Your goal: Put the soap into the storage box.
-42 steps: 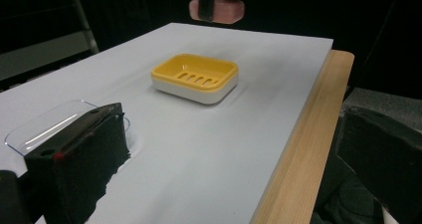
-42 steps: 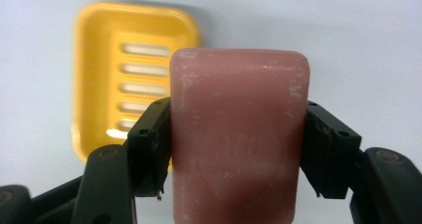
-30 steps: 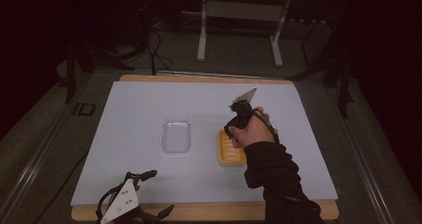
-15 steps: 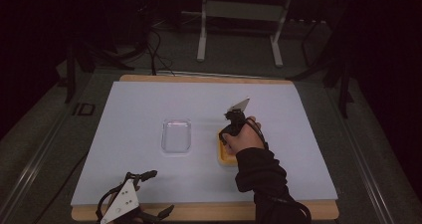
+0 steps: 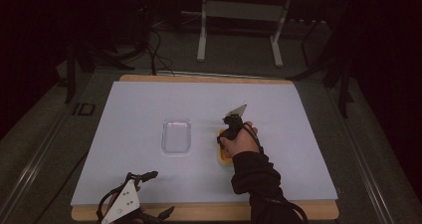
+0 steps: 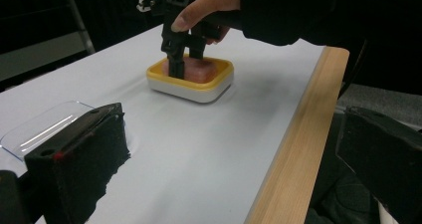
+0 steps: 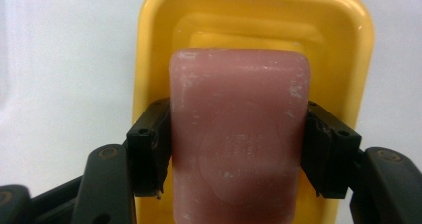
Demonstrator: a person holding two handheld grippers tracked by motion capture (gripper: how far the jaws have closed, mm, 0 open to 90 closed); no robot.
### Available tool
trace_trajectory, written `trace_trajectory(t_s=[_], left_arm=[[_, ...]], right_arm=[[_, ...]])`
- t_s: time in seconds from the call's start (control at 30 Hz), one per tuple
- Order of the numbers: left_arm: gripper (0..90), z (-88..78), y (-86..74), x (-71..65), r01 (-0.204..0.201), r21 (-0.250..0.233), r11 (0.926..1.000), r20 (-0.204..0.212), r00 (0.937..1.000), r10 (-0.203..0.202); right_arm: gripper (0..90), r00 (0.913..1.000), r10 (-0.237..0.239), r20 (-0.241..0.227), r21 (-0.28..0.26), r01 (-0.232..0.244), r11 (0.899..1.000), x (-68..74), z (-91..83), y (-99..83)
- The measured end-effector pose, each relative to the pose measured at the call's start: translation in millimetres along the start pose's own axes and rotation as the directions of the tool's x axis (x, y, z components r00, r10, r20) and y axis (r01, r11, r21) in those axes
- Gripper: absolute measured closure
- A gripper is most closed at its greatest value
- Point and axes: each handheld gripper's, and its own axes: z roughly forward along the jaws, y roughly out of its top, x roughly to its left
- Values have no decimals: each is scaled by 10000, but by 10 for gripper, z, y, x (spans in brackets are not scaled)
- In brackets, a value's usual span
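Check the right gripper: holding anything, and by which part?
The right gripper clamps the pink soap bar by its two long sides, near the end closer to the camera, inside the yellow dish. The left gripper holds nothing.

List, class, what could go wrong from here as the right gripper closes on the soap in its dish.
1. The right gripper holds the soap by its smooth sides near one end, so it may slip or tip on lifting.
2. The soap sits snug in the yellow dish; the dish might lift or slide with it.
3. The clear lid lies close beside the dish, so a sideways swing could knock it.
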Motion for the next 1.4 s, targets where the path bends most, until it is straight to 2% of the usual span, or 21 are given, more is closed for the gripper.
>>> trace_trajectory(t_s=[0.23,0.37,0.47,0.53,0.67,0.77,0.83,0.97,1.03,1.07,1.2,1.23,1.27,1.33,1.4], left_arm=[[3,1,2,-7,-36,-5,10000,-16,10000,36],[2,2,3,-6,-31,-6,10000,-11,10000,31],[3,-1,3,-5,-27,-10,10000,-18,10000,27],[3,-1,3,-4,-29,-9,10000,-21,10000,29],[2,0,2,-4,-23,-2,10000,-15,10000,23],[2,1,3,-3,-32,0,10000,-4,10000,32],[2,3,2,-1,-25,21,10000,-20,10000,25],[3,5,1,2,-34,37,10000,-31,10000,35],[2,8,0,4,-49,55,10000,-44,10000,49],[3,10,0,5,-36,52,10000,-44,10000,36],[3,16,-1,4,-20,89,10000,-56,10000,21],[3,15,-2,3,-30,101,9999,-71,10000,31],[2,13,-2,3,-28,92,10000,-74,10000,29],[2,10,-3,5,-20,73,10000,-86,10000,20],[3,8,-5,5,-6,72,10000,-91,10000,7]], right_arm=[[361,9999,-120,45,135,119,9998,-6,-19,14],[301,9997,-185,-140,-160,182,9997,-16,-108,31],[298,9995,-269,-179,-398,261,9989,-27,-195,36],[283,9986,-505,-174,-612,494,9969,-40,-246,31],[281,9914,-1074,-745,-1138,986,9886,-95,-358,-22],[265,9806,-1275,-1486,-1595,1034,9818,-183,-417,-70],[251,9739,-1584,-1624,-1877,1271,9740,-232,-439,-103],[236,9525,-2033,-2269,-2419,1471,9591,-360,-495,-201],[231,9495,-2344,-2086,-2757,1728,9456,-411,-525,-258],[229,9493,-2344,-2095,-2909,1684,9418,-437,-536,-285],[204,9439,-2219,-2443,-3261,1356,9356,-538,-545,-374],[205,9409,-2442,-2345,-3377,1567,9281,-560,-544,-402],[207,9370,-2772,-2126,-3517,1913,9164,-582,-545,-426],[216,9340,-2999,-1940,-3655,2149,9057,-613,-551,-466],[207,9286,-3306,-1687,-3846,2468,8895,-645,-559,-509]])
